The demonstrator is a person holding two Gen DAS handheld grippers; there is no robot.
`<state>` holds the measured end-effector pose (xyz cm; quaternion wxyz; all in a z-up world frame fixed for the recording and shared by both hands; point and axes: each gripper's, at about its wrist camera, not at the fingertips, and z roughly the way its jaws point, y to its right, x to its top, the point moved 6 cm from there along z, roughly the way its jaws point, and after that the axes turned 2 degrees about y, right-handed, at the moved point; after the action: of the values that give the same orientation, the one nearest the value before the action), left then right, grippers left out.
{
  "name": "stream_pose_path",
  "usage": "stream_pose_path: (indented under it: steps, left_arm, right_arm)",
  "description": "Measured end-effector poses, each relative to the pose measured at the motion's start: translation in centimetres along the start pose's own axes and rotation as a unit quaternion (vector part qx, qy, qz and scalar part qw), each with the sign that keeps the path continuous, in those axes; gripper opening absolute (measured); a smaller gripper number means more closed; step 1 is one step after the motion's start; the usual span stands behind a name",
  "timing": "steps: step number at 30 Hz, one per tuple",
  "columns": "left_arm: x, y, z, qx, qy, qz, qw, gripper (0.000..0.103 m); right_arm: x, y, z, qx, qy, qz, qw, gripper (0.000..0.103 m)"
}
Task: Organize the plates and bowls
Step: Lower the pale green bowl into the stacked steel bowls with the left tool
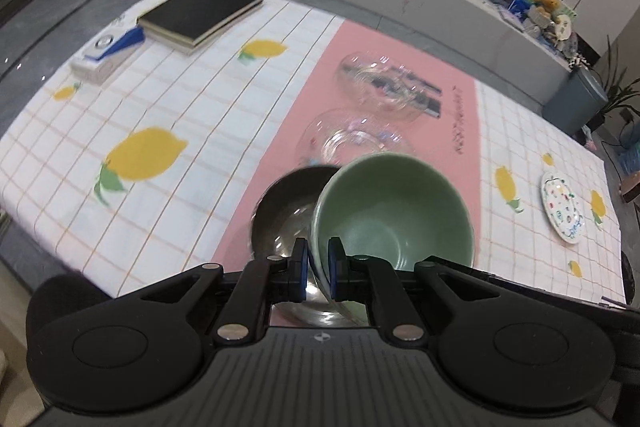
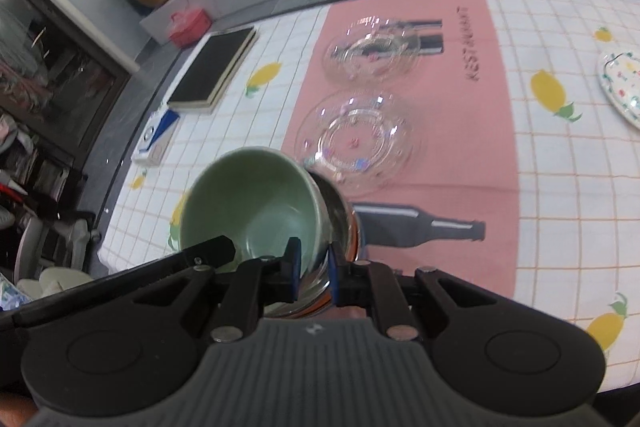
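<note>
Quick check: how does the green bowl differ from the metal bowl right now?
The green bowl is matte ceramic; the metal bowl is shiny and reflective. The left tool clamps the green bowl's rim, while the right tool clamps the metal bowl's rim. The green bowl is tilted and appears partly nested in the metal bowl. Both are round, deep, empty, and over the pink mat.

2 bowls (image 1: 394, 211), 3 plates (image 2: 354, 143), 2 claws (image 1: 318, 261).
</note>
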<state>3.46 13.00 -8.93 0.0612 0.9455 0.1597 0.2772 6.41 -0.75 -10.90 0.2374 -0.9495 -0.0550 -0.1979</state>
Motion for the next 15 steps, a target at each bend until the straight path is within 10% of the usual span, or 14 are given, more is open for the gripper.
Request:
stream_pose_path:
  steps: [15]
  left_arm:
    - [-0.3,-2.0,2.2,0.018,-0.017,0.012,0.9996,0.012]
  right_arm:
    - [-0.1,-0.4,4.3,-0.011,-0.043,-0.010,0.999,0.010]
